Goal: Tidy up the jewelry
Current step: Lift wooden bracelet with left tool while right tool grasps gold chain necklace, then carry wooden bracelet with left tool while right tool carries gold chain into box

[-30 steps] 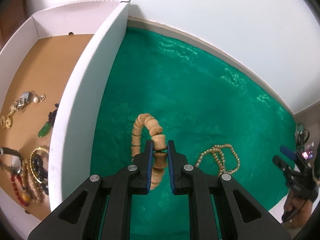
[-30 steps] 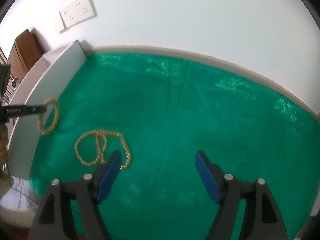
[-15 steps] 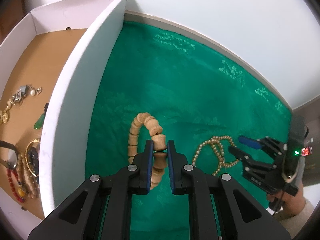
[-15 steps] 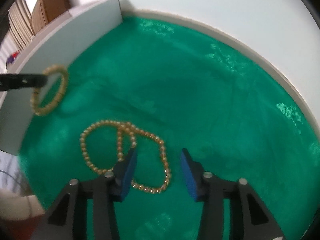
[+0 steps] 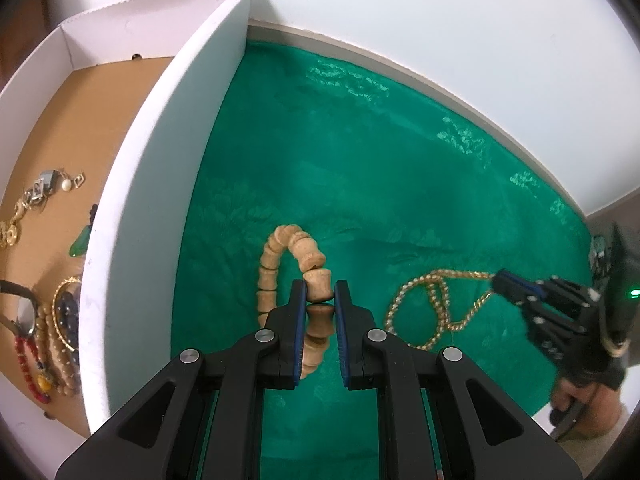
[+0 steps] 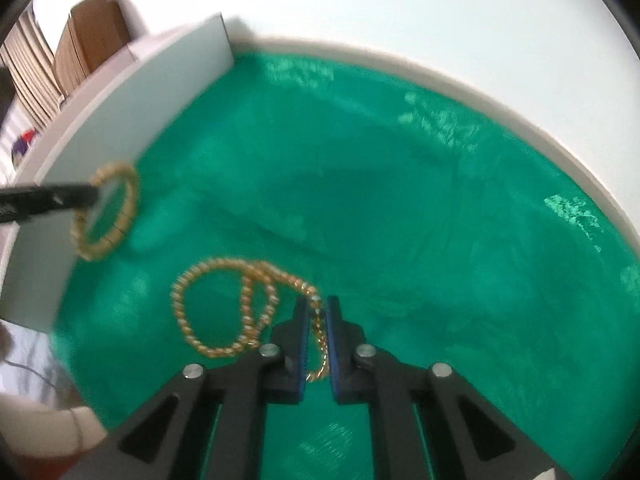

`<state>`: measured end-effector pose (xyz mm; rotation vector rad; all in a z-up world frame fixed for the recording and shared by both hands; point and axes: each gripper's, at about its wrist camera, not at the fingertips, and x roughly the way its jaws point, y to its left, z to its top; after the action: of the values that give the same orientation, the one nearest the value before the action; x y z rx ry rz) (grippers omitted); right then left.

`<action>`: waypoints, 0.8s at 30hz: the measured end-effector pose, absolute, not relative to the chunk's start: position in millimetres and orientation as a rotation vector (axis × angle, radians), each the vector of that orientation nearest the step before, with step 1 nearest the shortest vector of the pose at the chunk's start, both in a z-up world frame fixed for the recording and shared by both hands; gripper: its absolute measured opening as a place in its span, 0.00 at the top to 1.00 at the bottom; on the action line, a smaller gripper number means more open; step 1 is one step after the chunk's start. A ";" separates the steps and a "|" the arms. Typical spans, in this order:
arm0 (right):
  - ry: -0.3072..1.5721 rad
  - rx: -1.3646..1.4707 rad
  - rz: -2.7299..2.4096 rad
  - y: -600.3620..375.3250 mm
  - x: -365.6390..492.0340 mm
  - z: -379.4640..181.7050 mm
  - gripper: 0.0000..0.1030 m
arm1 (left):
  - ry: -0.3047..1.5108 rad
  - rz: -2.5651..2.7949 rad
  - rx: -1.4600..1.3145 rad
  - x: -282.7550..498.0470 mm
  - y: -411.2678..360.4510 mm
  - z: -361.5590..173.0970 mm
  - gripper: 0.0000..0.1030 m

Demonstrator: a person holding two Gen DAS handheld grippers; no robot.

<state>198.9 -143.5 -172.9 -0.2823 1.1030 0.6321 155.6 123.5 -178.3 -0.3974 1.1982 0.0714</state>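
My left gripper (image 5: 319, 294) is shut on a wooden bead bracelet (image 5: 276, 252) and holds it above the green cloth (image 5: 360, 160), just right of the white box (image 5: 160, 152). The bracelet also shows in the right wrist view (image 6: 106, 216), hanging from the left gripper (image 6: 94, 196). My right gripper (image 6: 318, 308) is shut on a gold bead necklace (image 6: 224, 304) that lies looped on the cloth. In the left wrist view the right gripper (image 5: 500, 282) pinches the necklace (image 5: 432, 312) at its right end.
The white box has a brown floor (image 5: 92, 120) with several bracelets, a watch and a green pendant (image 5: 78, 246) at its near end. A white wall (image 5: 440, 20) borders the cloth at the back.
My right gripper has moved down onto the gold necklace and closed on it. My left gripper still holds the wooden bracelet and has shifted slightly toward the box.
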 end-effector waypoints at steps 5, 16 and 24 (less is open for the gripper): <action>1.063 -0.209 0.656 -145.1 190.7 -136.7 0.92 | 1.197 0.070 -0.401 154.4 123.8 -177.7 0.88; 0.970 -0.087 0.711 -159.5 193.8 -64.5 0.92 | 1.141 0.031 -0.465 140.0 125.1 -140.5 0.88; 0.875 -0.105 0.780 -153.9 192.7 0.1 0.92 | 1.048 0.002 -0.542 104.4 132.0 -74.6 0.88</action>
<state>192.7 -153.9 0.1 -0.1048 0.8752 0.7796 104.4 132.0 -74.6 -0.5424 1.0480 0.0024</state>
